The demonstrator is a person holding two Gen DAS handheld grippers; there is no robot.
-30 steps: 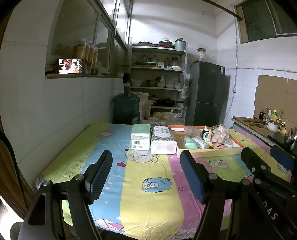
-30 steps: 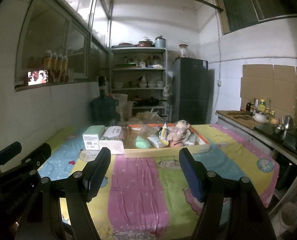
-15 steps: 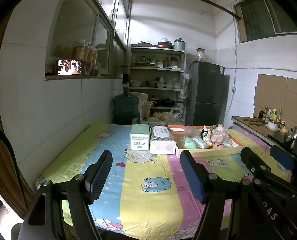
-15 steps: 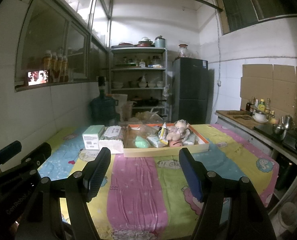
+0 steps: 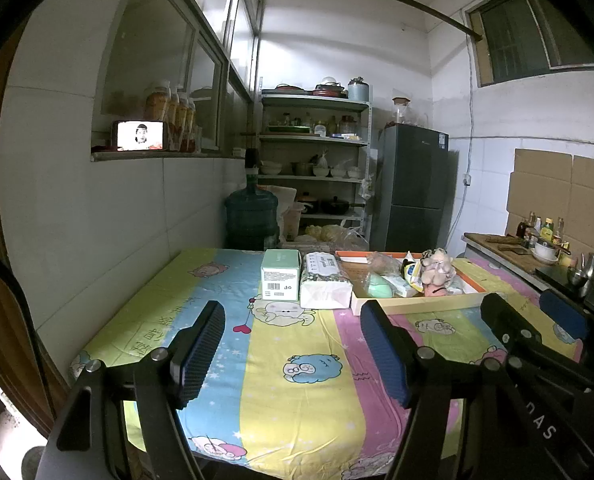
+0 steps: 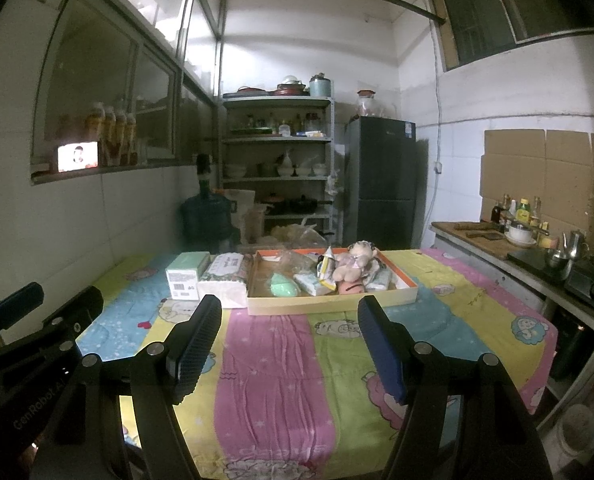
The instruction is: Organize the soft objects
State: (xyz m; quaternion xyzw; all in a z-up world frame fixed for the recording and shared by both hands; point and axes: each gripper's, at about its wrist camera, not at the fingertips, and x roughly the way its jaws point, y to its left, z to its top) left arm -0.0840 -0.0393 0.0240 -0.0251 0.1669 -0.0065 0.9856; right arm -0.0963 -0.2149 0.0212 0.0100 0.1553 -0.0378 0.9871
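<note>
A shallow cardboard tray [image 6: 333, 303] [image 5: 417, 303] with an orange inner rim sits at the far side of the table. It holds a plush doll [image 6: 355, 262] [image 5: 437, 270], a mint-green soft item [image 6: 283, 285] [image 5: 379, 285], tissue packets and a clear bag. To its left stand a green box [image 6: 187, 274] [image 5: 281, 274] and a tissue pack [image 6: 225, 280] [image 5: 325, 284]. My left gripper [image 5: 293, 350] and my right gripper [image 6: 289, 344] hover open over the near table, well short of the tray, nothing between their fingers.
A cartoon-print cloth [image 6: 273, 376] covers the table. A tiled wall runs along the left, a counter with a stove [image 6: 593, 284] along the right. Behind the table stand a water jug [image 6: 207, 220], shelves [image 6: 277, 160] and a fridge [image 6: 385, 184].
</note>
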